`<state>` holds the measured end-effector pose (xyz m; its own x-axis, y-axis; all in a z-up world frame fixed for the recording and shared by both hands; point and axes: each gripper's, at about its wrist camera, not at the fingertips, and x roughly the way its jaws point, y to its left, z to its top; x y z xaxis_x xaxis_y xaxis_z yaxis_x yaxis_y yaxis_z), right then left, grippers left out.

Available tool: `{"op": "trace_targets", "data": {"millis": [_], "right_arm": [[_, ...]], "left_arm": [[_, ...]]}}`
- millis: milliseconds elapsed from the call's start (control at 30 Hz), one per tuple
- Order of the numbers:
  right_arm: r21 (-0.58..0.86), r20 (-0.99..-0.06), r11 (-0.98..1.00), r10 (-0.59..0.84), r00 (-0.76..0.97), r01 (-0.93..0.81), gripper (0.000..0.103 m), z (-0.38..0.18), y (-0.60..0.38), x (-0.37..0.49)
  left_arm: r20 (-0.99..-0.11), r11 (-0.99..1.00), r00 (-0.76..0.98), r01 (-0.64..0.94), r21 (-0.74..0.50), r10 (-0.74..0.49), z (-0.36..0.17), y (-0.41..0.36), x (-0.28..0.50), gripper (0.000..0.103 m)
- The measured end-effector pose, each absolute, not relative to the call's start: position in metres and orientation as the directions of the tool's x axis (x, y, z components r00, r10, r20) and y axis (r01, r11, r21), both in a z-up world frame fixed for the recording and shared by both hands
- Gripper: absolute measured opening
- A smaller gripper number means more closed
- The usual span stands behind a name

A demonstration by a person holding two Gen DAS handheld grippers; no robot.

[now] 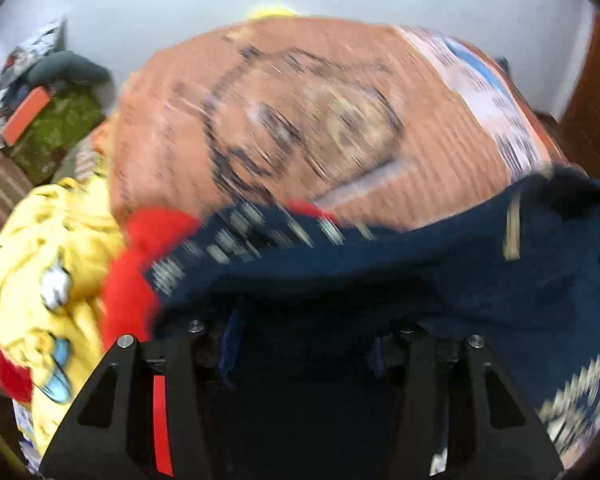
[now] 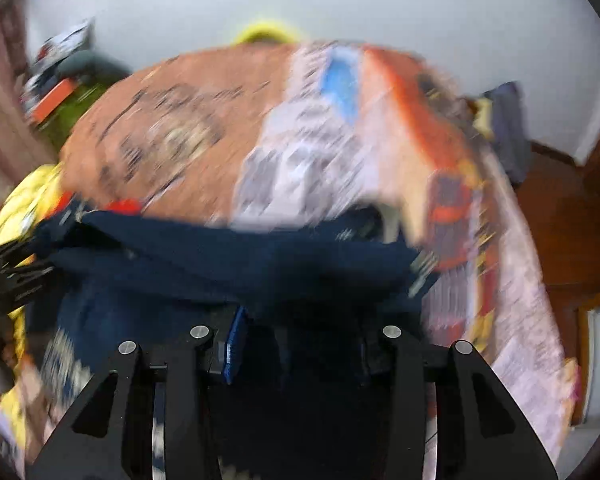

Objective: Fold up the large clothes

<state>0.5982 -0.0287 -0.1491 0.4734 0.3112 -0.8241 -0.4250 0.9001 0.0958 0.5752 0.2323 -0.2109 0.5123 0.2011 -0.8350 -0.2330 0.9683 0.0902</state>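
Currently both frames are motion-blurred; detail is limited.

Item: navy garment [image 1: 400, 276], w/ pale patterned band, lies directly ahead of and over both tools. It covers the finger area of the left gripper [image 1: 300, 356] and the right gripper [image 2: 300, 352], draping between and around the blue pads [image 2: 234, 346].

Tool state: each gripper's fingers stand apart at the base, cloth bunched in the gap. Tips are hidden under fabric, so grip cannot be confirmed either side.

Key relation: garment's long axis appears to run side to side across both tools, edge nearest the fingers, bulk hanging toward the operator. Left gripper is seen at far left of the right view, so both sit near the same edge; neither is clearly nearer.

Beyond the tools: orange printed bedspread [image 1: 300, 120]. Left of the left tool: yellow cloth [image 1: 48, 248] and red cloth [image 1: 140, 272], touching the navy edge.

Judgement: next move likely lays the garment forward onto the spread; snagging the red cloth is a risk.
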Motion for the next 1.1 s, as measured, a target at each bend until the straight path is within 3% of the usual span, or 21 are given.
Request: {"op": "trace_targets", "data": {"millis": [167, 333, 467, 667, 767, 867, 1100], "right_arm": [[0.182, -0.776, 0.881, 0.401, 0.487, -0.436, 0.039, -0.125, -0.035, 0.59], [0.16, -0.746, 0.819, 0.466, 0.476, -0.551, 0.039, -0.114, -0.01, 0.547], [0.138, -0.739, 0.753, 0.511, 0.439, -0.644, 0.039, -0.115, 0.012, 0.515], [0.086, -0.79, 0.709, 0.476, 0.385, -0.7, 0.046, -0.149, 0.034, 0.492], [0.078, -0.81, 0.727, 0.445, 0.382, -0.682, 0.05, -0.166, 0.024, 0.494], [0.12, -0.803, 0.767, 0.448, 0.394, -0.63, 0.068, -0.172, -0.005, 0.498], [0.122, -0.814, 0.857, 0.375, 0.444, -0.5, 0.069, -0.178, -0.082, 0.499]], "left_arm": [[-0.772, 0.955, 0.588, -0.284, 0.084, 0.243, -0.169, 0.252, 0.566, 0.05], [-0.762, 0.974, 0.615, -0.205, 0.094, 0.203, -0.153, 0.243, 0.537, 0.054], [-0.798, 0.993, 0.593, -0.103, 0.052, 0.103, -0.167, 0.224, 0.511, 0.062], [-0.872, 0.999, 0.489, -0.029, -0.041, -0.022, -0.221, 0.205, 0.481, 0.062], [-0.888, 0.999, 0.46, -0.034, -0.031, -0.012, -0.245, 0.206, 0.468, 0.065], [-0.882, 0.999, 0.471, -0.041, -0.005, 0.015, -0.251, 0.212, 0.454, 0.067], [-0.88, 0.986, 0.45, -0.009, 0.167, 0.154, -0.265, 0.213, 0.421, 0.069]]}}
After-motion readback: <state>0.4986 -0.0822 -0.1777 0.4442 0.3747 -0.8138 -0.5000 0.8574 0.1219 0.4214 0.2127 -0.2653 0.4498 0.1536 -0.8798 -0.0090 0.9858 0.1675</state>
